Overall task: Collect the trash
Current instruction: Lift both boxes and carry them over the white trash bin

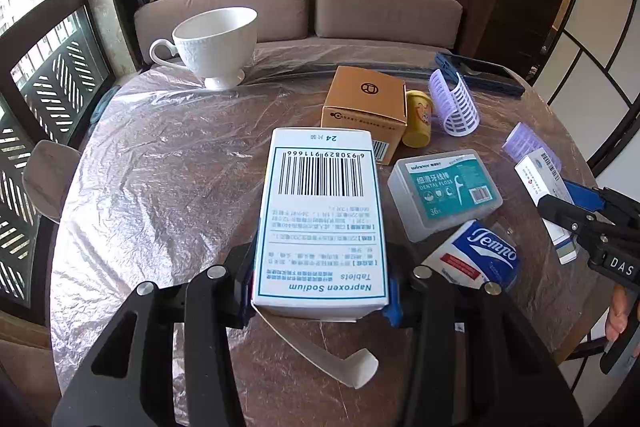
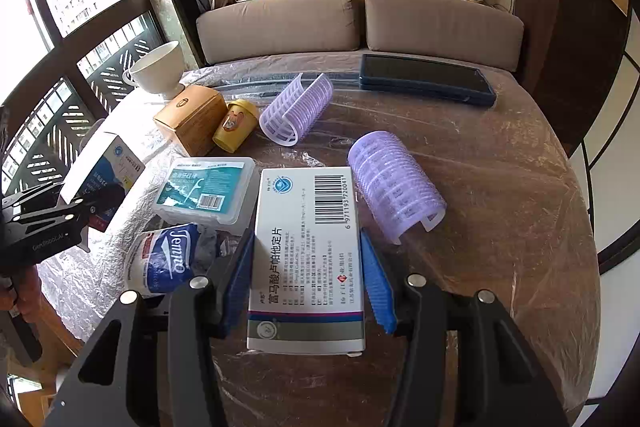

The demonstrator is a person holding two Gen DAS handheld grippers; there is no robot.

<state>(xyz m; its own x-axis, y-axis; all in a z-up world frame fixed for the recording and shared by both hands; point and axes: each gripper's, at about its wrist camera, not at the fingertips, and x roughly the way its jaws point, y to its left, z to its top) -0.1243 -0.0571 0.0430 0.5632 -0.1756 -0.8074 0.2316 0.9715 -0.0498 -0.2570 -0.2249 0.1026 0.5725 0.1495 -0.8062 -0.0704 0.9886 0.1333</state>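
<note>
Two grippers are each holding a medicine carton above the plastic-covered round table [image 1: 160, 155]. The left gripper [image 1: 320, 291] is clamping a white Naproxen Sodium tablet box [image 1: 322, 219], its end flap hanging open. The right gripper [image 2: 306, 279] is squeezing a white box with a grey stripe [image 2: 308, 259]. The loose flap may be catching on things, and thin card could be buckling and slipping. Only the right view is showing the dark blue phone case [image 2: 426, 79] whole.
</note>
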